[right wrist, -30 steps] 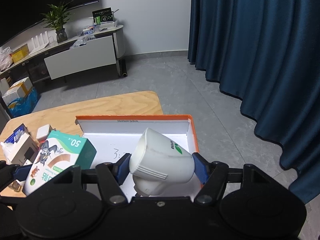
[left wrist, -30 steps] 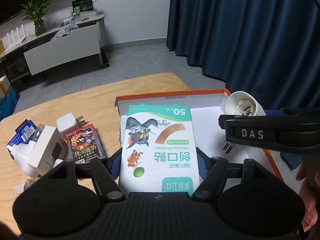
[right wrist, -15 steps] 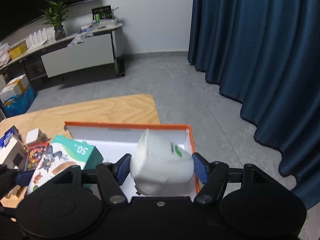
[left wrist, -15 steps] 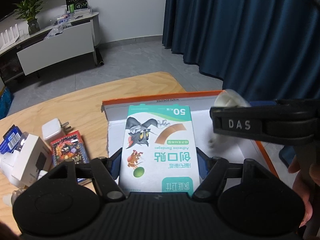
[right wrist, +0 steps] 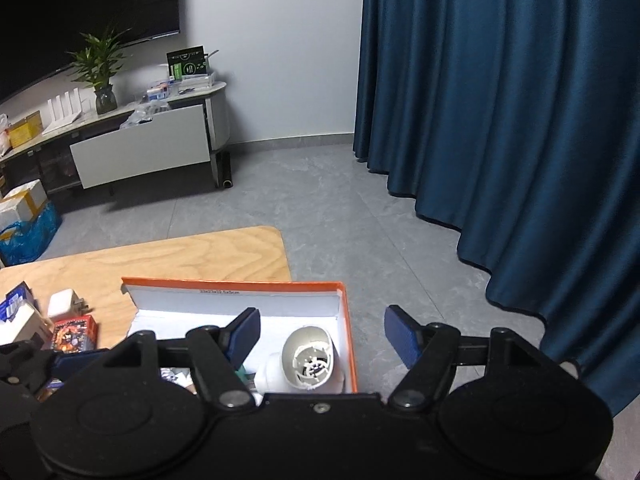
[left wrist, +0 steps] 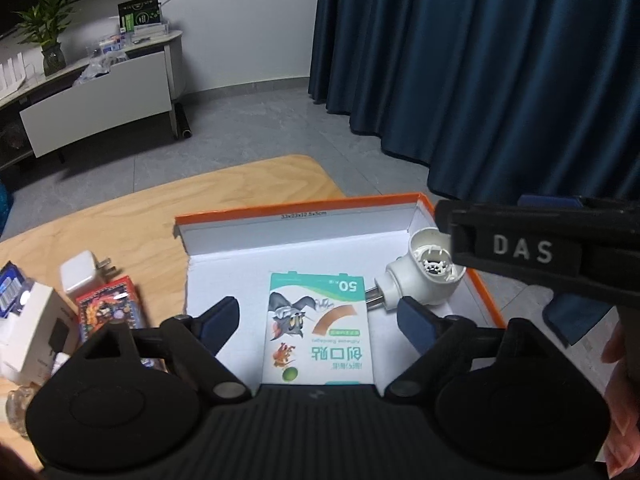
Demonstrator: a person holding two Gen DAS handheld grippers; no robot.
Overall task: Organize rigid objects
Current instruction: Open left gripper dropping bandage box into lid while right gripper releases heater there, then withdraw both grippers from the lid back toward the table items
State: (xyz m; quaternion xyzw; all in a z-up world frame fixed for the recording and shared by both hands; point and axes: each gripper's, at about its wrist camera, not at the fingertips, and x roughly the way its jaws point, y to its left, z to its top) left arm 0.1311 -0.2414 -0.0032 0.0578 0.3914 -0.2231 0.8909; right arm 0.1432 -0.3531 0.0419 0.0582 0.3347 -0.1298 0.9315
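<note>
Both claws stood apart and empty above the orange-rimmed box (left wrist: 304, 210): the left claw (left wrist: 318, 320) straddled the bandage carton (left wrist: 318, 332) lying flat on the box's white floor, and the right claw (right wrist: 322, 334) hung over the white plug-in device (right wrist: 308, 360) resting in the right corner, its prongs close to the carton. On the table (left wrist: 132, 216) left of the box waited a white charger (left wrist: 80, 272), a red card pack (left wrist: 110, 312) and a white carton (left wrist: 32, 332). All looked light and stiff; the charger seemed best pinched across its flat sides, clear of the prongs.
</note>
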